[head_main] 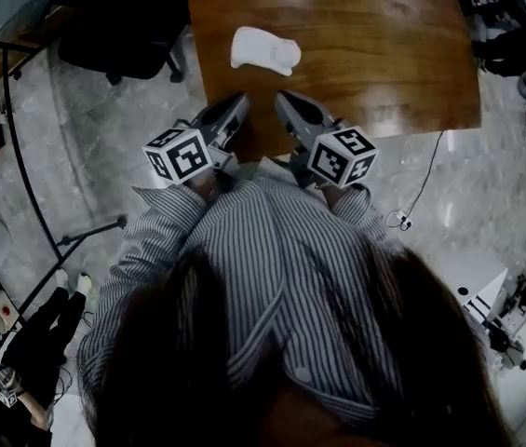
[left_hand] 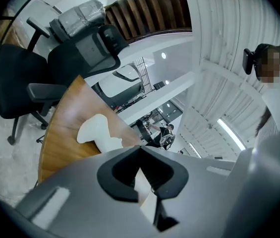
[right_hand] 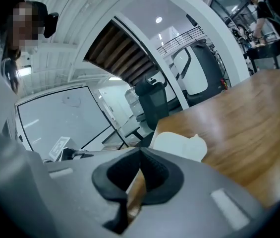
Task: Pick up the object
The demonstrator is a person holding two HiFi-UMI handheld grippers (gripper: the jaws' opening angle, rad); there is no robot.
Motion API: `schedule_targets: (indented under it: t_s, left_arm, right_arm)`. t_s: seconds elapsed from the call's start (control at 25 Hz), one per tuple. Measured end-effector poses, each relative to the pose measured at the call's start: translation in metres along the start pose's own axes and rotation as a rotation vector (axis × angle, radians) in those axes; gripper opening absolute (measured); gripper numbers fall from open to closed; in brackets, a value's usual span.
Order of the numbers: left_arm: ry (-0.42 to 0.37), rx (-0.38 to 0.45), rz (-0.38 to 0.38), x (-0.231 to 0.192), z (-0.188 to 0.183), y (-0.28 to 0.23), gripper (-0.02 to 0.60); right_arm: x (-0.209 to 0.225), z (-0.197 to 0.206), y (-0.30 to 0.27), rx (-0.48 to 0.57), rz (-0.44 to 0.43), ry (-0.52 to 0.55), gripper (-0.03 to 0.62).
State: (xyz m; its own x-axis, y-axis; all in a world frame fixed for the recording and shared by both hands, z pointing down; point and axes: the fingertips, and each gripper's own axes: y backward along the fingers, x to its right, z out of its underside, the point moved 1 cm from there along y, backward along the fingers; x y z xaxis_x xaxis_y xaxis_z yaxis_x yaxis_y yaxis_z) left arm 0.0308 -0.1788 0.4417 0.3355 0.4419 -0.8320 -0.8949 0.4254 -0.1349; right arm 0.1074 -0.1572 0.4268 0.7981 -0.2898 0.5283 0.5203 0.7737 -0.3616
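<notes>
A white, lumpy object [head_main: 264,50] lies on the brown wooden table [head_main: 384,54], near its left edge. Both grippers hover side by side at the table's near edge, short of the object, and hold nothing. My left gripper [head_main: 240,101] has its jaws together, and so does my right gripper [head_main: 282,98]. In the left gripper view the object [left_hand: 96,130] sits just beyond the shut tips of the left gripper [left_hand: 140,148]. In the right gripper view the object [right_hand: 179,145] lies ahead and a little right of the right gripper [right_hand: 140,150].
A black office chair [head_main: 128,26] stands on the pale floor left of the table; the left gripper view shows this chair [left_hand: 18,78] too. A thin cable [head_main: 423,189] hangs from the table's near right edge. Equipment crowds the right side [head_main: 523,305].
</notes>
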Motion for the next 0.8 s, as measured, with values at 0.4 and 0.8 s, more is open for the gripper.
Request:
schedule_targets:
  t_s: [0.4, 0.8]
  left_arm:
    - [0.044, 0.029, -0.056, -0.022, 0.003, -0.01, 0.0]
    - [0.095, 0.107, -0.131, -0.058, 0.0, -0.021, 0.0]
  right_arm:
    - [0.017, 0.0, -0.032, -0.177, -0.037, 0.172, 0.03]
    - [0.042, -0.005, -0.084, -0.415, -0.119, 0.533, 0.159]
